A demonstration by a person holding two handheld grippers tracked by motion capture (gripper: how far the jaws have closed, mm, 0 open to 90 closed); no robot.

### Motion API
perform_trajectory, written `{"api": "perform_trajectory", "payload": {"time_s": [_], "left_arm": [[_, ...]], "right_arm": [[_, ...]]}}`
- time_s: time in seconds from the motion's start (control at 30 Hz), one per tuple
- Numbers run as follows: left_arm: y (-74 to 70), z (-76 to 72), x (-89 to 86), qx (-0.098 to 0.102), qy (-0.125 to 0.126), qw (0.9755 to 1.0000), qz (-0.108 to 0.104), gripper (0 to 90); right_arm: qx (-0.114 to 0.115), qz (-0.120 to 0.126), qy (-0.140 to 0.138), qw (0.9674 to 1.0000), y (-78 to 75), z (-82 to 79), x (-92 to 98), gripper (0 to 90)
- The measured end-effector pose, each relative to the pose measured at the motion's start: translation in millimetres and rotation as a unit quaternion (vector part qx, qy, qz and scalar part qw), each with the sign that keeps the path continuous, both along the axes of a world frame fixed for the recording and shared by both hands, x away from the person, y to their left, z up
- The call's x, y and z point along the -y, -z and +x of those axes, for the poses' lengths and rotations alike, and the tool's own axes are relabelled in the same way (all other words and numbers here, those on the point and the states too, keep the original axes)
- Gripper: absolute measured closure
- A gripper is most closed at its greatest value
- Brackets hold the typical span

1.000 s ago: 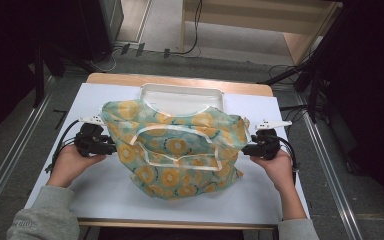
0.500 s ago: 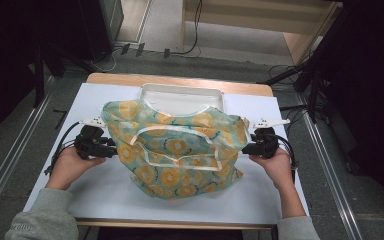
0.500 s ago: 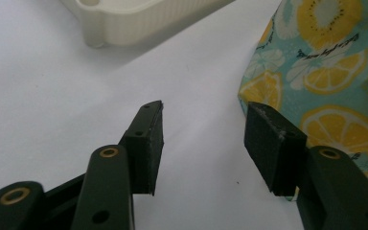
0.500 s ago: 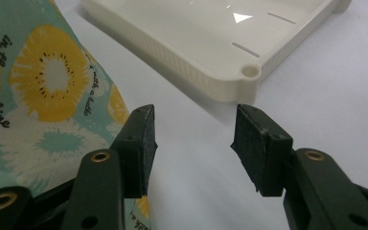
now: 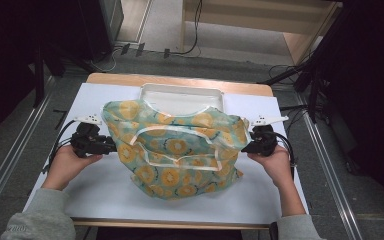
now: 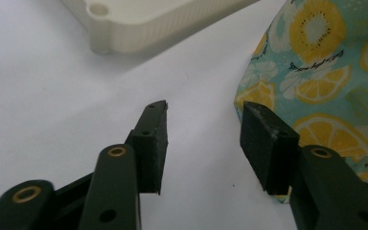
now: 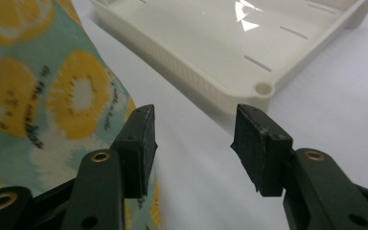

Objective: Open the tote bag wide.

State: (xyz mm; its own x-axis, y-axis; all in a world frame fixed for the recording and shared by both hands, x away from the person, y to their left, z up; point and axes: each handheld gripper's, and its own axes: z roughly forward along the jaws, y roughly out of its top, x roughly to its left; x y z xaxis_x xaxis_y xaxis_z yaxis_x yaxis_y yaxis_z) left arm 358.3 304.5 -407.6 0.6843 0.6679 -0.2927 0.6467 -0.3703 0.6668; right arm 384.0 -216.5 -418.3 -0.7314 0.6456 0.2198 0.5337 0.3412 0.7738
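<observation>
A teal cloth with a yellow citrus print (image 5: pixel 172 147) lies crumpled at the middle of the white worktop (image 5: pixel 100 192), its far edge overlapping the white tray (image 5: pixel 180 92) behind it. The left gripper (image 5: pixel 111 146), in the person's left hand (image 5: pixel 67 165), sits at the cloth's left edge. The right gripper (image 5: pixel 245 147), in the right hand (image 5: pixel 275 162), sits at its right edge. Grey sleeves enter from below.

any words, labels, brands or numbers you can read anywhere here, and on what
None can be read.
The cloth carries dark script-like marks beside its printed citrus slices, sharpest in the left gripper view, too blurred to make out.
The white tray bears no text.
</observation>
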Motion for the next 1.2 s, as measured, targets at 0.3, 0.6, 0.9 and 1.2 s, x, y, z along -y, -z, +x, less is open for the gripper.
{"api": "perform_trajectory", "payload": {"time_s": [0.3,0.6,0.9,1.2], "left_arm": [[-43.8,15.9,-6.0,0.001,0.019,0.9997,-0.016,62.1],[-80.5,30.9,-1.7,0.005,0.038,0.9993,-0.007,62.7],[-117.7,43.4,-6.4,0.011,0.037,0.9992,0.005,63.7],[-158.0,46.0,-7.1,0.036,0.03,0.9988,0.015,69.0]], "right_arm": [[-0.005,-0.002,-0.032,0.9995,-32.4,5.0,-3.7,55.6],[0.002,0.002,-0.061,0.9981,-86.1,9.5,-4.6,60.4],[0.01,-0.001,-0.075,0.9971,-132.5,8.7,-5.1,65.2],[0.035,0.008,-0.091,0.9952,-174.6,1.6,-13.7,80.8]]}}
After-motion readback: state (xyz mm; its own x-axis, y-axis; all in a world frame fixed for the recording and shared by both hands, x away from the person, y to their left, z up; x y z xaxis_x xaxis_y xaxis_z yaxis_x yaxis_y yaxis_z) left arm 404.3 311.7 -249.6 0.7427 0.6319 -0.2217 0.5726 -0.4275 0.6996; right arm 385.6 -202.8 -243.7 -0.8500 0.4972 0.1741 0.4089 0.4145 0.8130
